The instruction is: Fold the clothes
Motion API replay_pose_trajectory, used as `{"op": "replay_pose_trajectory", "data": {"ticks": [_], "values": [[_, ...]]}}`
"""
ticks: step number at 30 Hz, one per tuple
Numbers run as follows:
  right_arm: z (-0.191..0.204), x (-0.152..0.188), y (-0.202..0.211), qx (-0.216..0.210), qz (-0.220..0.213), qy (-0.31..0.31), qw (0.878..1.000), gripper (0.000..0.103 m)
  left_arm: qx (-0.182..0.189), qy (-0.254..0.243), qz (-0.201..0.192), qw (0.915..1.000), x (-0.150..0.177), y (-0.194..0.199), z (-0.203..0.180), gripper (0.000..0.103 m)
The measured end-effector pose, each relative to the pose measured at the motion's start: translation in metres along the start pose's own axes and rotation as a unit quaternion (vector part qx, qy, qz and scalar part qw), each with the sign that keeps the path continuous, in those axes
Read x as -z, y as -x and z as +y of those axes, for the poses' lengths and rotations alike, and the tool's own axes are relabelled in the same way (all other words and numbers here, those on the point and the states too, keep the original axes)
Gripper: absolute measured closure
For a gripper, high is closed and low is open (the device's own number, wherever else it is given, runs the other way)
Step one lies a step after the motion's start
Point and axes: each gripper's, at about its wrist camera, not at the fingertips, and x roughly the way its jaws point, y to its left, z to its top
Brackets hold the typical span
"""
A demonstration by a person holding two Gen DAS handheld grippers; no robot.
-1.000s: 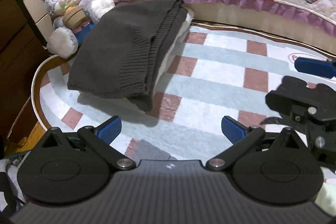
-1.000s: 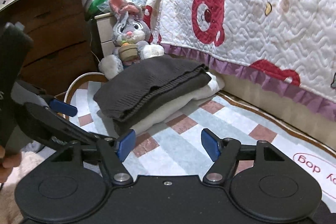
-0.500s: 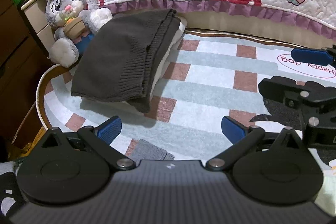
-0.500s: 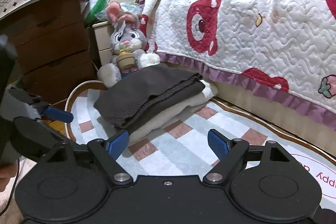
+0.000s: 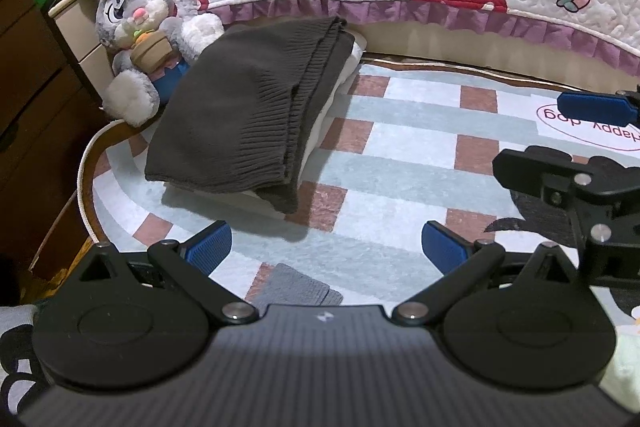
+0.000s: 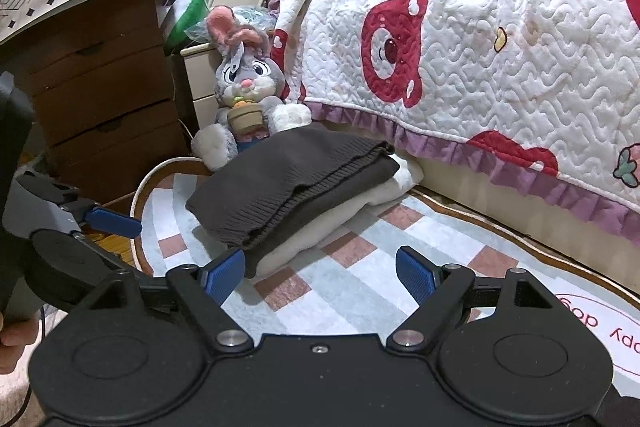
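A folded dark grey knit garment (image 5: 248, 107) lies on top of a folded cream garment (image 5: 344, 67) on the checked rug (image 5: 400, 155). The stack also shows in the right wrist view, dark garment (image 6: 296, 179) over cream one (image 6: 332, 227). My left gripper (image 5: 326, 247) is open and empty, held above the rug short of the stack. My right gripper (image 6: 320, 275) is open and empty, just in front of the stack's near corner. The right gripper's blue fingertip (image 5: 596, 109) shows at the right of the left wrist view.
A plush rabbit (image 6: 244, 107) sits behind the stack against the bed with its quilted bear cover (image 6: 480, 47). A wooden drawer chest (image 6: 100, 87) stands at the left. A small grey cloth piece (image 5: 296, 287) lies on the rug near my left gripper.
Both grippers have pulled back and risen from the stack; the views now take in more of the bed and rug. The stack has not moved. Both jaws stay open.
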Motion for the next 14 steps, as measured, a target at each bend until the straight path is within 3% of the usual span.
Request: {"op": "replay_pose_trajectory", "data": {"ticks": [14], "values": [[-0.0005, 0.0019, -0.0056, 0.006, 0.013, -0.006, 1.0, 0.017, 0.004, 0.006, 0.008, 0.9999, 0.0017, -0.0043, 0.0029, 0.0]]}}
